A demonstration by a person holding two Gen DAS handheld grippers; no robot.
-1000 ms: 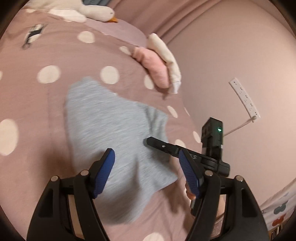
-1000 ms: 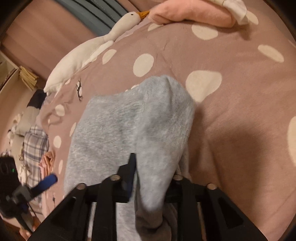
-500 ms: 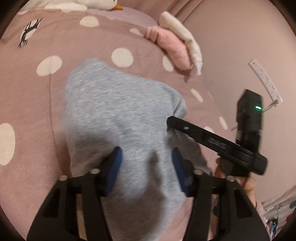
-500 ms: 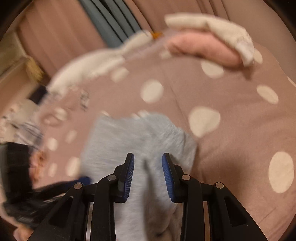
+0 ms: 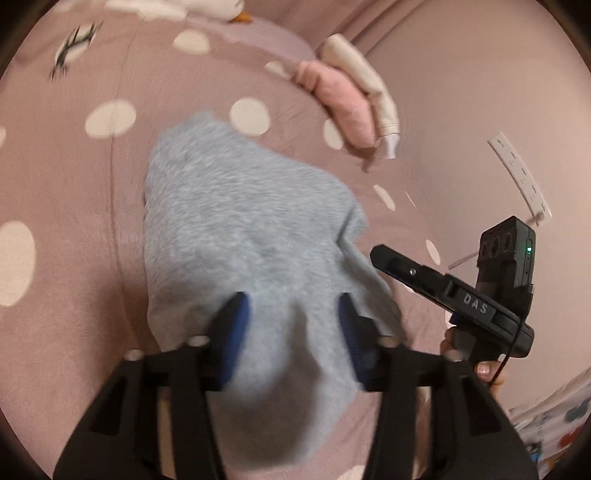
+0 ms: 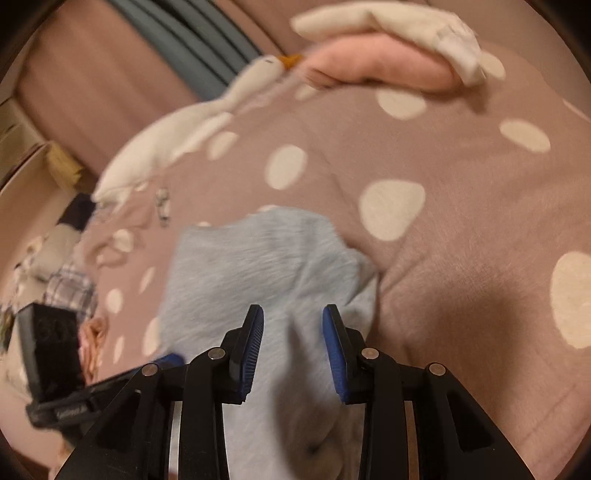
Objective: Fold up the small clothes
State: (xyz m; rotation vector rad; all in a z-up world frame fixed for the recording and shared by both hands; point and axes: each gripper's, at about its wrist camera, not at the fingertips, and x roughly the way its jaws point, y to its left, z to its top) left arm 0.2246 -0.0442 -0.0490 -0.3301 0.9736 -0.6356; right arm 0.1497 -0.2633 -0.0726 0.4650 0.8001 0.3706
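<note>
Grey knit fabric fills the space between both pairs of jaws: a small grey garment lies on a dusty-pink bedspread with cream dots, and its near end rises into the left gripper and the right gripper. The left jaws are opening, their blue pads standing apart with the cloth bunched between them and draped over the lower part; whether the pads touch the cloth is hard to tell through the blur. The right jaws stand partly spread, a clear gap on each side of the fold of cloth that runs up between them, so they pinch nothing. Beyond the tips of both pairs the garment spreads out flat, ending in a rounded edge. To the right of the left jaws the right gripper's black body shows, held by a hand; to the lower left of the right jaws the left gripper shows in turn. Far ahead of the jaws lie a folded pink cloth with a cream cloth on it, and a white stuffed goose.
</note>
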